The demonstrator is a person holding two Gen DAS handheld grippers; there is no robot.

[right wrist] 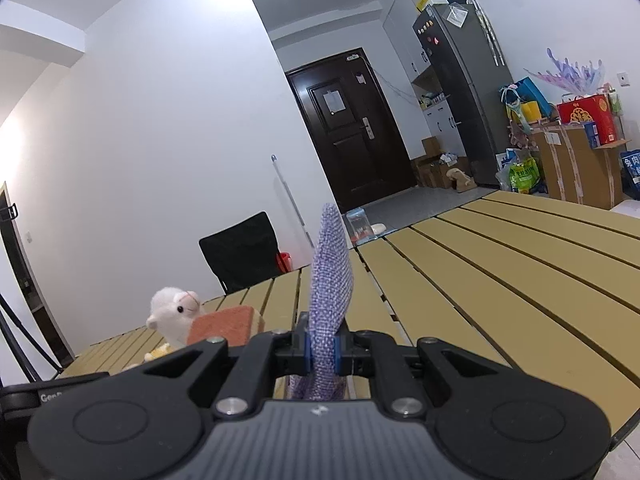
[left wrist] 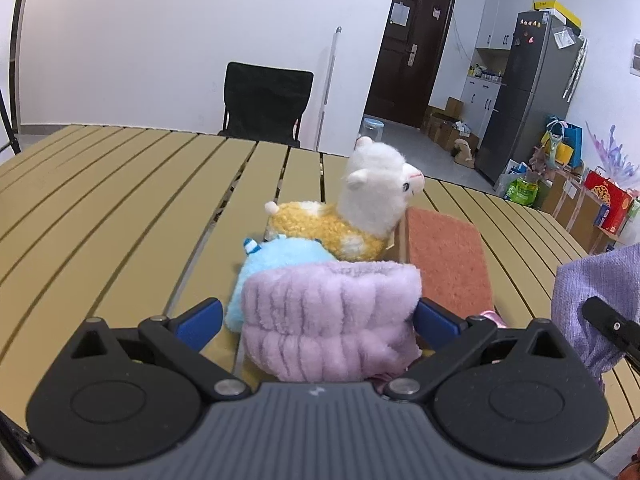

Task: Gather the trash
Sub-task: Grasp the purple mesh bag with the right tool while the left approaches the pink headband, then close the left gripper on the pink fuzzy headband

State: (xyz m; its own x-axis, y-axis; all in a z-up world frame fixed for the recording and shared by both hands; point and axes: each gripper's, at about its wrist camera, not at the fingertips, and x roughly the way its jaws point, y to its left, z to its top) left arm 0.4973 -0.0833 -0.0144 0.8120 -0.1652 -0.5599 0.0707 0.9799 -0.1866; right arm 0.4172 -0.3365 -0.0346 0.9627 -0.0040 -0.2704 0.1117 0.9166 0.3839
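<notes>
Right tongs pinch a purple cloth upright at frame centre, left tongs clamp a fluffy pink headband low-centre w/ alpaca plush just behind on the slatted worktop.

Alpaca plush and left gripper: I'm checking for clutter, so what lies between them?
In the left wrist view, a light blue plush and a fluffy lilac headband lie between the alpaca plush and the left gripper.
</notes>
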